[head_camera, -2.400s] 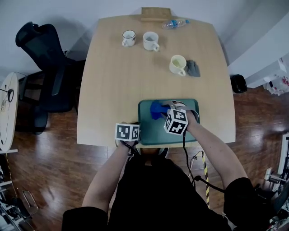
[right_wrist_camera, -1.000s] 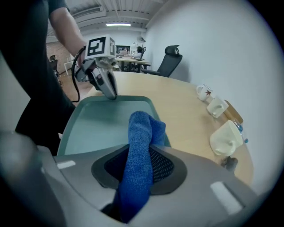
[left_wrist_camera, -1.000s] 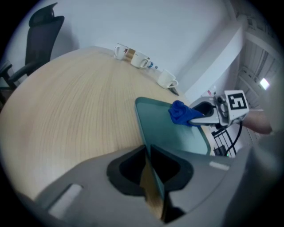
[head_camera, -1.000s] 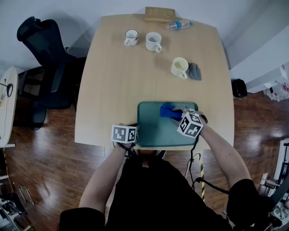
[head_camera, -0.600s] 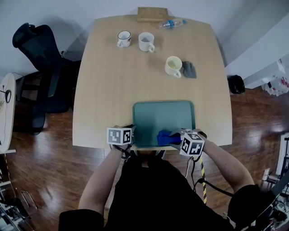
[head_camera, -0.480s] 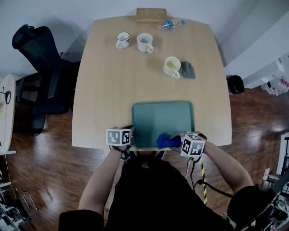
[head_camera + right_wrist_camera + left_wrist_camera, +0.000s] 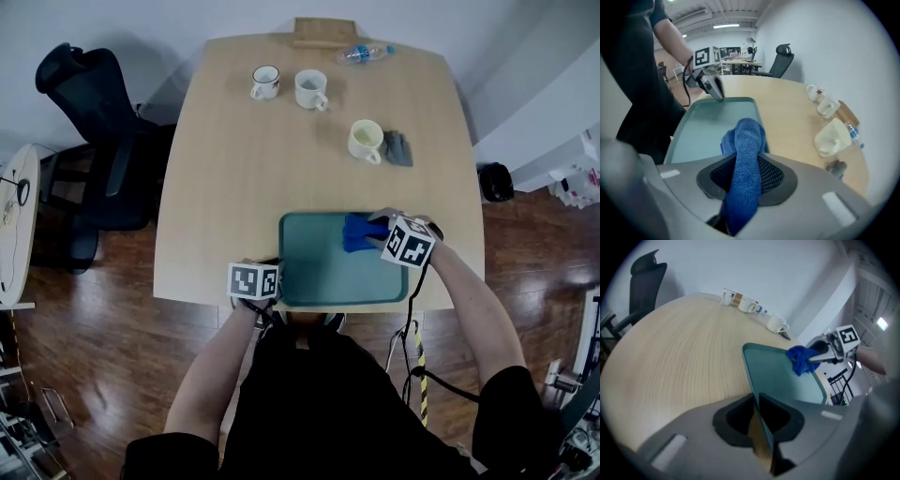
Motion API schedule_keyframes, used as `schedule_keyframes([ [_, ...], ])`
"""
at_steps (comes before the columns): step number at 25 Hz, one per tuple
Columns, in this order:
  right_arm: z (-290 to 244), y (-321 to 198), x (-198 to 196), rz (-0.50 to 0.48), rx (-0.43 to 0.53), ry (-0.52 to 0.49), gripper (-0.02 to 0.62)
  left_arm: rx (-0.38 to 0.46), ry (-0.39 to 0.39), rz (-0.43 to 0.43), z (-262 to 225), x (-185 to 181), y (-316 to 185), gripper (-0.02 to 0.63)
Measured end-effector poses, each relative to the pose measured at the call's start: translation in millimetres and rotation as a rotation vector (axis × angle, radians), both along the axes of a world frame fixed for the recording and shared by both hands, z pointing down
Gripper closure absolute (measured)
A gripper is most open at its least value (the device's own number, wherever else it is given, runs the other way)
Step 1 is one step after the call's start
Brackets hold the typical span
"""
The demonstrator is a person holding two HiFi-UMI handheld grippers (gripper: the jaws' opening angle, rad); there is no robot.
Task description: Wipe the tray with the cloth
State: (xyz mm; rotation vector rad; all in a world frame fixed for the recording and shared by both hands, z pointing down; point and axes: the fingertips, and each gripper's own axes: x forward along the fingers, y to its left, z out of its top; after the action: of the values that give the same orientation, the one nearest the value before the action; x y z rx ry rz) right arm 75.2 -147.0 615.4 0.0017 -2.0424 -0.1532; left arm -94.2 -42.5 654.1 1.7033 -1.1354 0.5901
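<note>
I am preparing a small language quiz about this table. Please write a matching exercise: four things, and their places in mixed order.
Things:
1 blue cloth
2 teal tray
3 plastic bottle
4 cream mug

Places:
A lying at the far edge of the table
B clamped in the right gripper
C beside a grey rag
D rim pinched by the left gripper

Pairs: 1-B; 2-D; 3-A; 4-C
</note>
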Motion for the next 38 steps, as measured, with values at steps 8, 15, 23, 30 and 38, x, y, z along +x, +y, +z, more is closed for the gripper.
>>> schedule_keyframes([
  [8,-1,-32,7,0.021,0.084,-0.078,0.485,0.0,-0.032,0.01,0,0,-1,0.565],
  [15,7,66,28,-0.07,-0.065,-0.102,0.485,0.003,-0.027,0.0,0,-2,1,0.565],
  [23,8,166,51,-0.106,-0.355,-0.082,0.486,0.019,-0.035,0.0,0,-2,1,0.565],
  [30,6,32,55,0.019,-0.125,-0.059,0.486,0.033,-0.04,-0.012,-1,-1,1,0.565],
  [38,-13,-67,56,-0.065,0.237,0.035,0.485,0.044,-0.072,-0.026,0,-1,-2,0.565],
])
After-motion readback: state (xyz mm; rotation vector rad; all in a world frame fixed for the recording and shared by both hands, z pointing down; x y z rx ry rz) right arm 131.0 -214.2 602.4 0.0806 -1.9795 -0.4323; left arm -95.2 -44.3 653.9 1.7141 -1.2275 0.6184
